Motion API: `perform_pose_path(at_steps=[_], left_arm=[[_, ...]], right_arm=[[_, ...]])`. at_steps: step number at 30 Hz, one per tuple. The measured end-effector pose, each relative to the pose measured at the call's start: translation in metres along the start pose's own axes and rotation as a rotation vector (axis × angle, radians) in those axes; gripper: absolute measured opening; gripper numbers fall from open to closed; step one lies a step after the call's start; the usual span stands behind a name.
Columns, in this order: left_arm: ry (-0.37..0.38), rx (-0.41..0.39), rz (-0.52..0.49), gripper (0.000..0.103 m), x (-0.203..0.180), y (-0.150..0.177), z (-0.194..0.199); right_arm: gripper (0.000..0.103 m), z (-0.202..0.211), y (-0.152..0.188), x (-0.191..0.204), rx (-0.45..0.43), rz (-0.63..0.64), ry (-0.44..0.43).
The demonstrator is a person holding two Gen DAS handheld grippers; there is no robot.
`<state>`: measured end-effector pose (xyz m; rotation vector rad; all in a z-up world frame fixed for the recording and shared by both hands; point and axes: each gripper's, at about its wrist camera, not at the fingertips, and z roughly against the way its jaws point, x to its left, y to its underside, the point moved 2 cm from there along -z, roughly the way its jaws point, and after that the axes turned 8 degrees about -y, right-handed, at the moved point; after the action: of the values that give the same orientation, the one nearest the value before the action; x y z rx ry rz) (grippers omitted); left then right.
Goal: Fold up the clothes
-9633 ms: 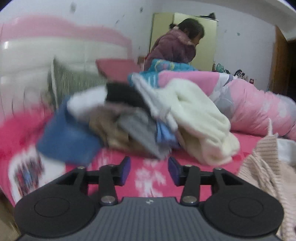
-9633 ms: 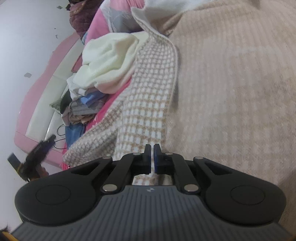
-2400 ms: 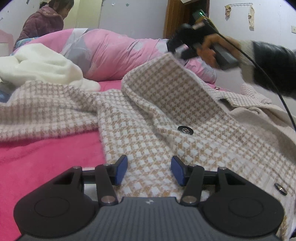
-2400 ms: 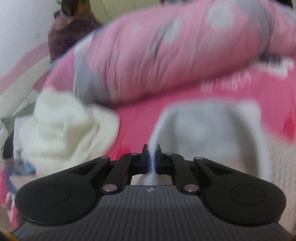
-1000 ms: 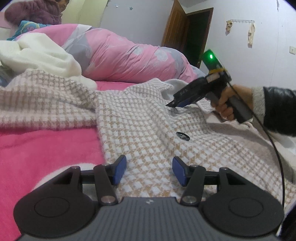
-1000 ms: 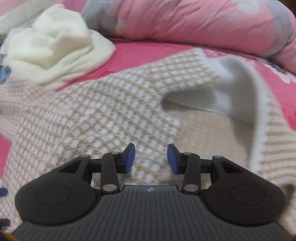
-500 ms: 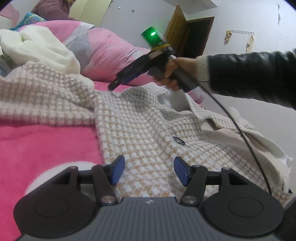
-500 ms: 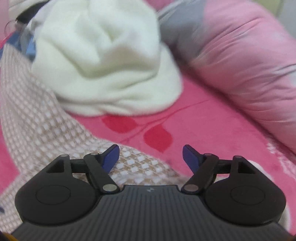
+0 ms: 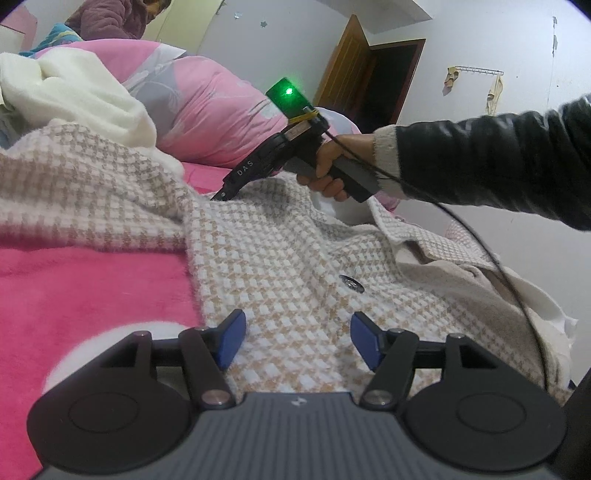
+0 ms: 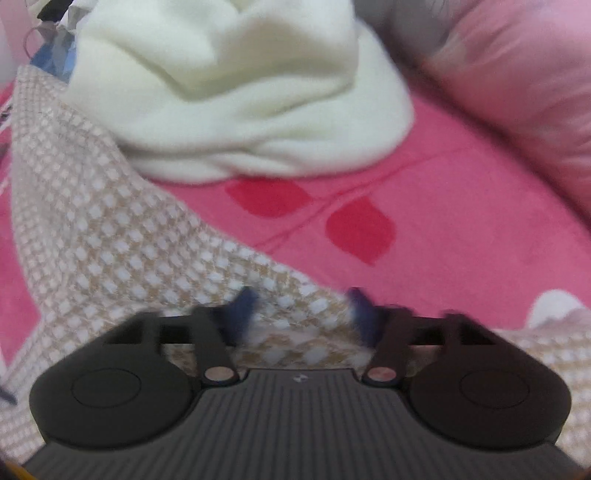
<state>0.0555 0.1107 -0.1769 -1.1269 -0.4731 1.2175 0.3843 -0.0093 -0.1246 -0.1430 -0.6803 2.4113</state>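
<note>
The beige-and-white houndstooth knitted jacket [image 9: 280,258] lies spread on the bright pink plush bed cover [image 9: 92,291], with one sleeve stretched toward the left side of the left wrist view and its front panel just before your left gripper [image 9: 297,338]. A dark round metal button [image 9: 351,283] sits on this front panel, a little beyond the blue pads.

Your left gripper has its jaws spread, and the jacket fabric lies under and between the pads [image 9: 231,338], but they do not press on it. You hold it low over the hem part of the jacket.

Your right gripper [image 10: 301,317] points down on the edge of the jacket near the place where the sleeve meets the body. Its jaws are closing at this moment; the checked fabric is between the blurred blue pads [image 10: 242,308], yet there is a gap and they do not pinch it. In the left wrist view you see your right hand [image 9: 328,168] around the grey handle, in a black sleeve [image 9: 491,162] with a pale knitted cuff, and a green light on top of the tool.

Beyond the jacket lies a cream-white fleece garment [image 10: 240,92], touching the sleeve. Behind it is a long pink and grey padded quilt [image 9: 207,110]. A brown wooden door [image 9: 354,77] stands open in the white wall. Another person in a dark purple padded coat [image 9: 107,18] is at the far end of the bed.
</note>
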Motion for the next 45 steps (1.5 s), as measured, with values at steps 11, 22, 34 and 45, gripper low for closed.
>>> perform_pose_path(at_steps=[11, 22, 34, 45], left_arm=[[-0.006, -0.006, -0.004, 0.064, 0.0, 0.002, 0.0], [-0.014, -0.007, -0.009, 0.064, -0.003, 0.002, 0.001], [-0.026, -0.004, -0.017, 0.064, -0.006, 0.003, 0.001], [-0.051, 0.011, -0.044, 0.064, -0.011, 0.003, 0.0]], right_arm=[[0.011, 0.013, 0.015, 0.022, -0.202, 0.115, 0.202], [0.031, 0.128, 0.058, -0.031, -0.529, -0.263, 0.302], [0.031, 0.067, 0.144, -0.134, -0.229, -0.583, 0.321], [0.029, 0.035, 0.104, -0.194, -0.376, -0.609, 0.447]])
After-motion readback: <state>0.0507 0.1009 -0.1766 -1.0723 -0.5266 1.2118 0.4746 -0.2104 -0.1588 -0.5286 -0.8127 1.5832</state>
